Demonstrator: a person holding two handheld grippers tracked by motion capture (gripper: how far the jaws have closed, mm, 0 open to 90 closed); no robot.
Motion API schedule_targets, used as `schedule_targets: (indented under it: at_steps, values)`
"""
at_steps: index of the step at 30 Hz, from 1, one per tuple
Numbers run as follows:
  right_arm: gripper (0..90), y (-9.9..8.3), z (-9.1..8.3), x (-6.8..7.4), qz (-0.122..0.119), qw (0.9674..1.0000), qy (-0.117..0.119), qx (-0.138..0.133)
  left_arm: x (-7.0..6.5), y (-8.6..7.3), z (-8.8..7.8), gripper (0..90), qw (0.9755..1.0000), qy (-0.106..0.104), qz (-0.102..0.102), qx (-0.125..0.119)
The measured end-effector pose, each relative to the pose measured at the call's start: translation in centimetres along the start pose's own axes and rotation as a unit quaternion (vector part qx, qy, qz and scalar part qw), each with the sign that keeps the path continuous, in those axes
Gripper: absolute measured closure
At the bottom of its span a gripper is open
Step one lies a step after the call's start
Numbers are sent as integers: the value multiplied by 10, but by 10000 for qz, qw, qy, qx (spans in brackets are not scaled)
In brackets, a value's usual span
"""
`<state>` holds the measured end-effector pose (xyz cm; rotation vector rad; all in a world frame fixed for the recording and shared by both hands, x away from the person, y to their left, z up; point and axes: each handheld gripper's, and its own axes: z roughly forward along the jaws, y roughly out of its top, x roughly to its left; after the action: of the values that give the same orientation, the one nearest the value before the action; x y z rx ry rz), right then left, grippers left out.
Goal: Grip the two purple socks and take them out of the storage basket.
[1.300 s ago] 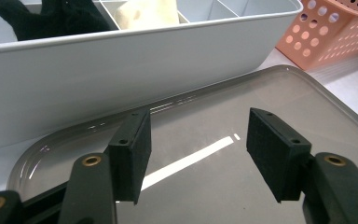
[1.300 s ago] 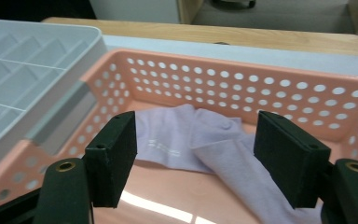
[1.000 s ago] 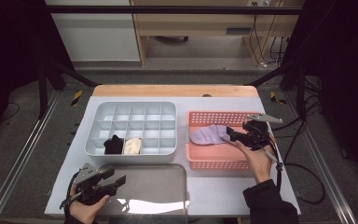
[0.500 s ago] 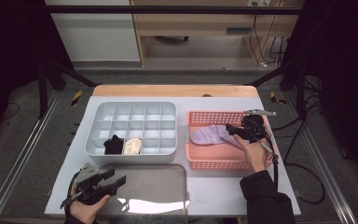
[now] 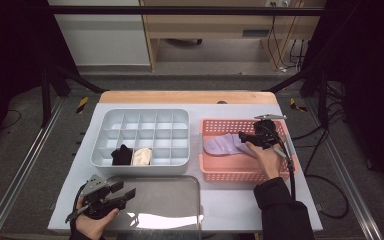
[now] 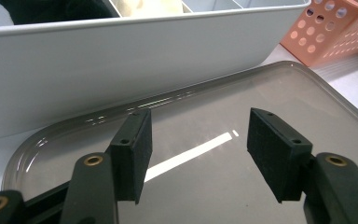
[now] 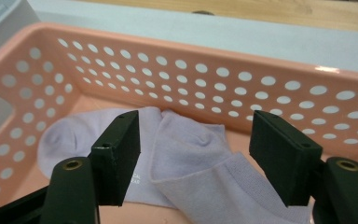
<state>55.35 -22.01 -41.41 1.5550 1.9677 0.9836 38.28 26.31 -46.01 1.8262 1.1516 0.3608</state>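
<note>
Looking down from the high view, the table [image 5: 230,202] carries a grey divided organiser [image 5: 141,136] with a black bundle [image 5: 121,155] and a cream bundle [image 5: 142,156] in two neighbouring front compartments, a pink perforated basket [image 5: 215,170] to its right, and a shiny grey tray [image 5: 167,200] in front of the organiser. A pair of lilac socks [image 5: 222,145] lies flat inside the basket. The right gripper [image 5: 244,138] reaches in over the basket's right side, the hand behind it with the wrist bent down and inward, its jaws above the socks' right end. The left gripper [image 5: 125,195] is held low at the tray's near left corner, pointing right across the tray, the hand wrapped around its body. From the left gripper view, its jaws stand apart and released, with nothing between them, hovering over the bare tray [image 6: 261,93]; the organiser's wall [image 6: 121,60] rises just beyond and the basket's corner [image 6: 335,32] shows at the upper right. From the right gripper view, the jaws are spread wide, unclenched, either side of the socks [image 7: 186,149], which lie overlapped on the basket floor against its far wall [image 7: 261,84]. Small grey lettering on the lower sock, beside the left jaw, is too faint to read.
</note>
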Motion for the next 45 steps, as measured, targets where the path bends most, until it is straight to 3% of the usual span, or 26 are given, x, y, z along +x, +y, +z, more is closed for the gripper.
schedule_targets:
  at_steps: [11,22,33,37,41,42,45]
  values:
    - [385,-9,16,-4,54,9993,-41,359,0,0,0,399,10000,-7,-1,13]
    - [424,-14,27,-5,90,9963,-72,857,1,-1,2,399,10000,-19,-7,59]
    - [838,-13,33,-6,121,9917,7,1279,1,-1,4,399,9999,-47,-27,94]
    - [856,-12,30,-7,151,9930,26,1172,1,-1,4,399,9999,-54,-49,95]
    - [855,-10,19,-8,94,9975,40,700,1,-2,4,399,9999,-45,-43,98]
    - [855,-10,19,-8,94,9975,40,700,1,-2,4,399,9999,-45,-43,98]
    - [853,-5,8,-8,104,9994,97,315,1,-1,5,400,9999,-45,-49,98]
